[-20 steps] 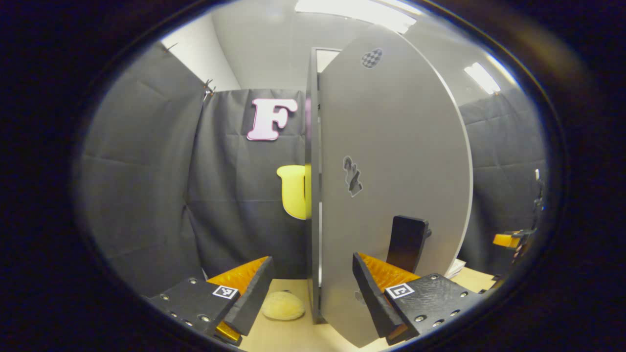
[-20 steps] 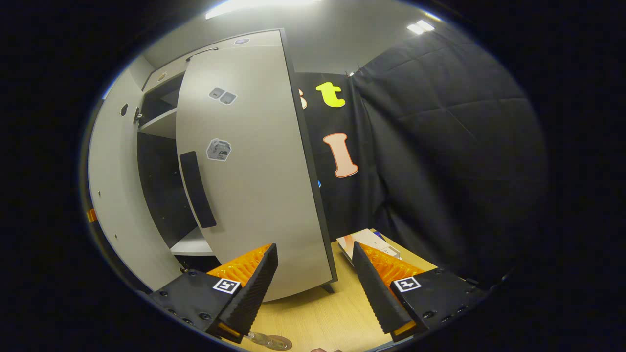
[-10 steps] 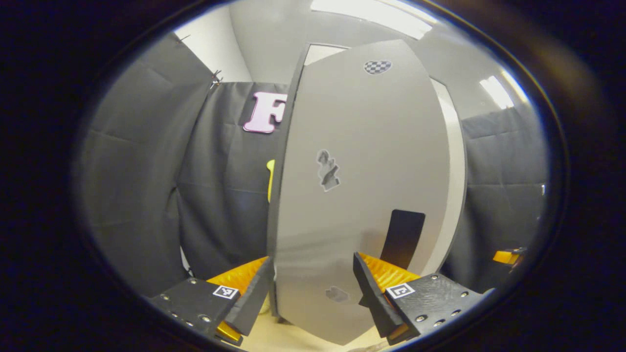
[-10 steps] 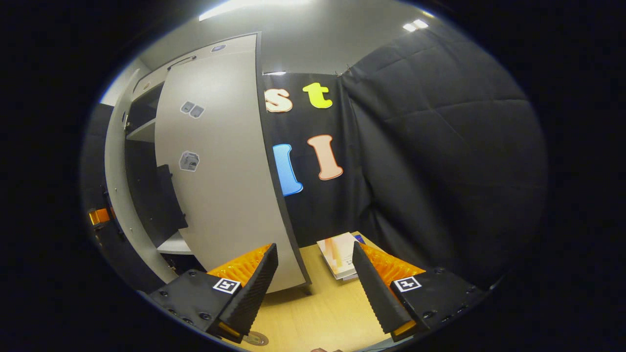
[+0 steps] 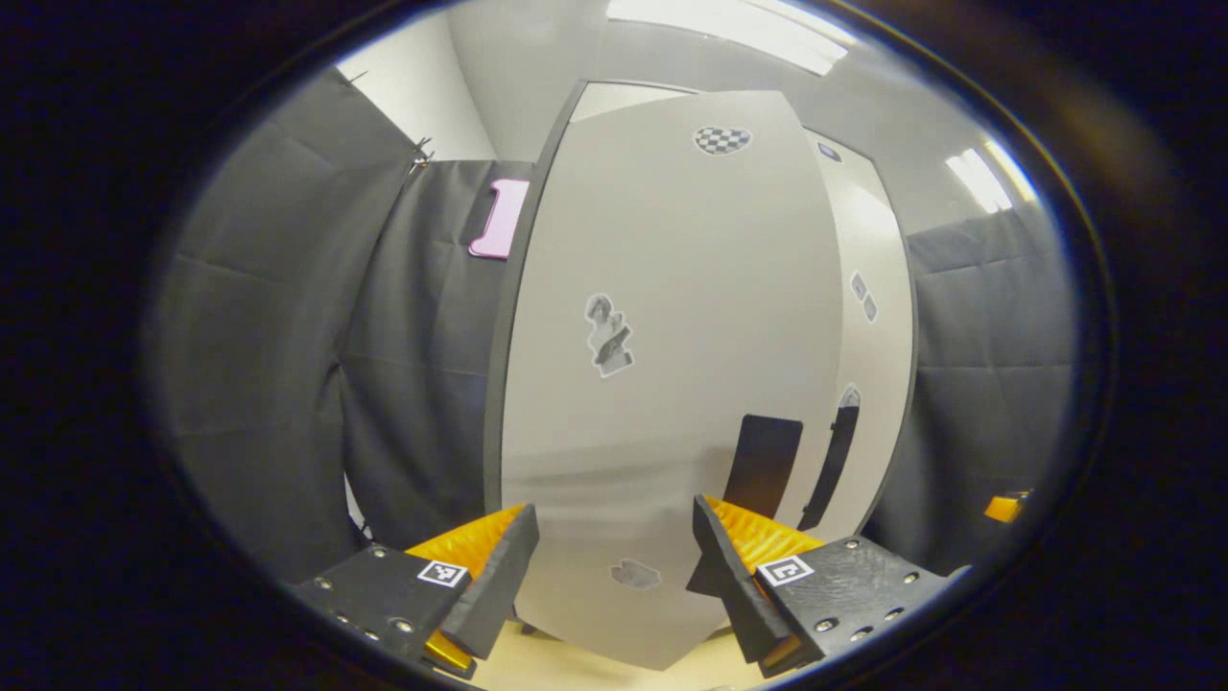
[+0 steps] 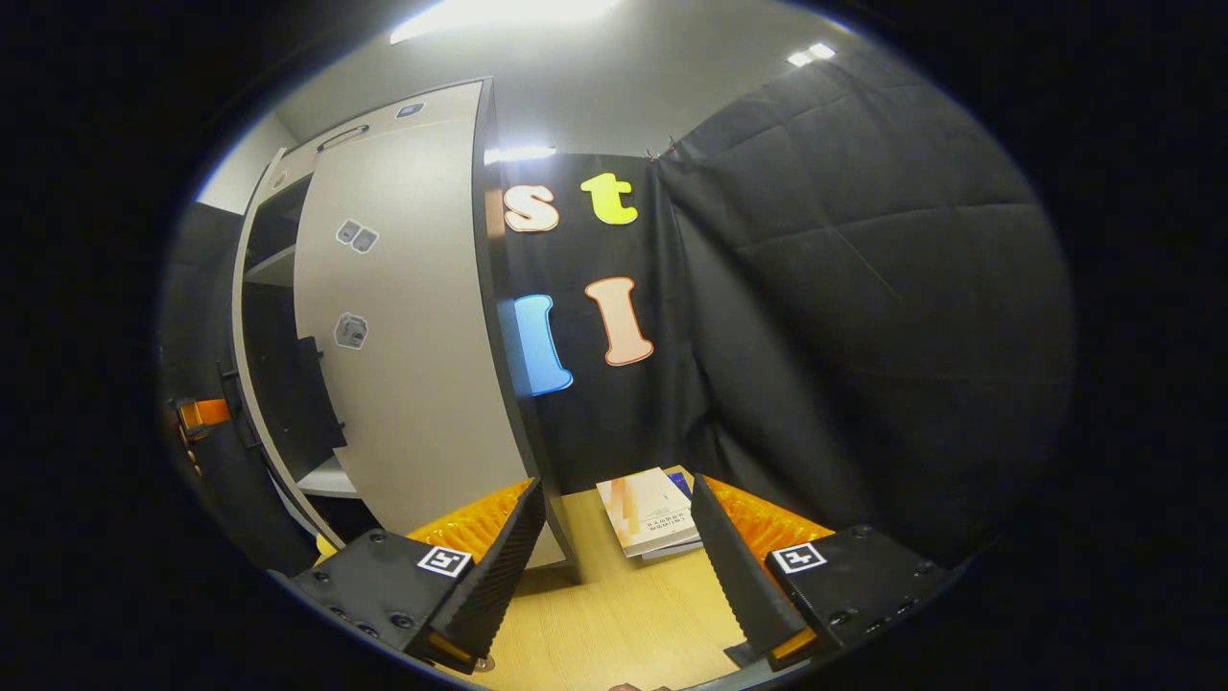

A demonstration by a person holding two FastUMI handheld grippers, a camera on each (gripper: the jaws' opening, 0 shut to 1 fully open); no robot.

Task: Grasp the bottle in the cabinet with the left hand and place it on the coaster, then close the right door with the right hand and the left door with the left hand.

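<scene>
In the left gripper view the grey left door (image 5: 662, 384) stands close in front of me, swung nearly flat to the cabinet, with its black handle (image 5: 763, 465) low on the right. My left gripper (image 5: 612, 509) is open right at the door's lower face, nothing between its fingers. Beyond it the right door (image 5: 873, 355) shows edge-on with its own dark handle (image 5: 833, 465). In the right gripper view the right door (image 6: 413, 365) is almost closed. A narrow gap shows the dark cabinet inside (image 6: 273, 317). My right gripper (image 6: 614, 489) is open and empty, off the door's right edge.
A small stack of books (image 6: 652, 509) lies on the wooden table (image 6: 624, 614) behind my right gripper, by the black cloth wall (image 6: 844, 336). Part of the other gripper (image 6: 201, 415) shows at the far left past the cabinet gap.
The left door has swung from edge-on towards the cabinet. The right door has closed further, narrowing the gap. My right gripper has come off the door and turned towards the wall.
</scene>
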